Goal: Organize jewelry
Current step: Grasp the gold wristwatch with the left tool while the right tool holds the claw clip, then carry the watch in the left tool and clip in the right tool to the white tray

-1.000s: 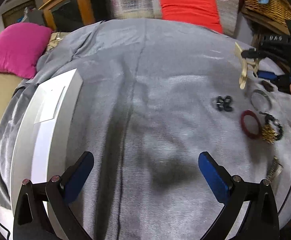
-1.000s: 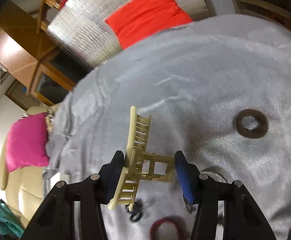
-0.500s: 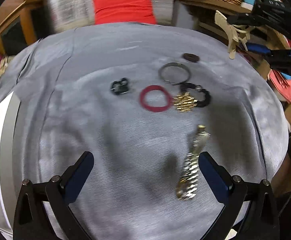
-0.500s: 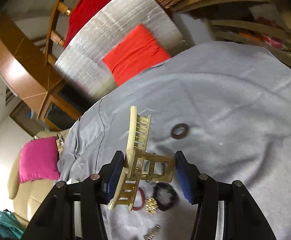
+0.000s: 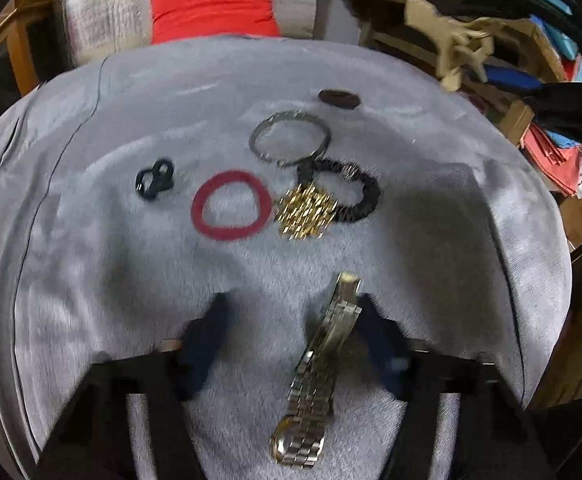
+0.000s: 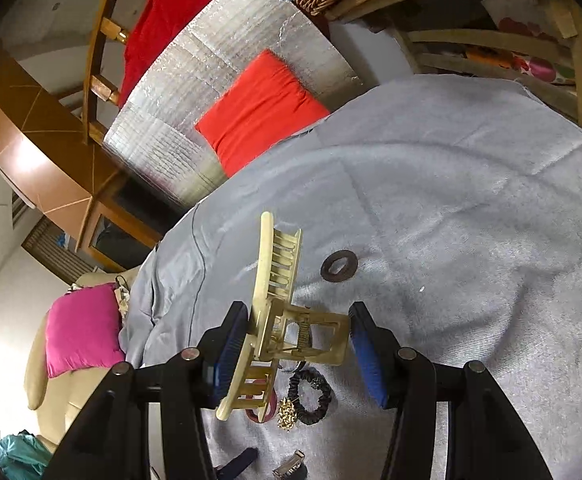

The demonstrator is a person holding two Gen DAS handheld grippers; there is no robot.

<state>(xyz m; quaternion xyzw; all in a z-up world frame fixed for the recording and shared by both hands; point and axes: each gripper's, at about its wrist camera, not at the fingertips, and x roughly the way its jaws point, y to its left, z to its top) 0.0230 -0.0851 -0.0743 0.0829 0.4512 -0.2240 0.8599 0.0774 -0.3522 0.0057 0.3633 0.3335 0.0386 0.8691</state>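
Down over the watch (image 5: 319, 376) has come the left gripper (image 5: 291, 344), and its two blue fingers (image 5: 203, 344) now sit closer together on either side of the band, still apart and not pinching it. The watch lies near on the big grey cloth (image 5: 131, 264). The right gripper (image 6: 299, 344) is up in the air, clamped on a cream hair clip (image 6: 279, 320). Farther off on the cloth lie a silver bangle (image 5: 289, 137), a red hair band (image 5: 231, 205), a black scrunchie (image 5: 347, 188), a gold chain (image 5: 305, 212), a small black clip (image 5: 154, 179) to the left, and a brown ring (image 5: 339, 99) at the far side.
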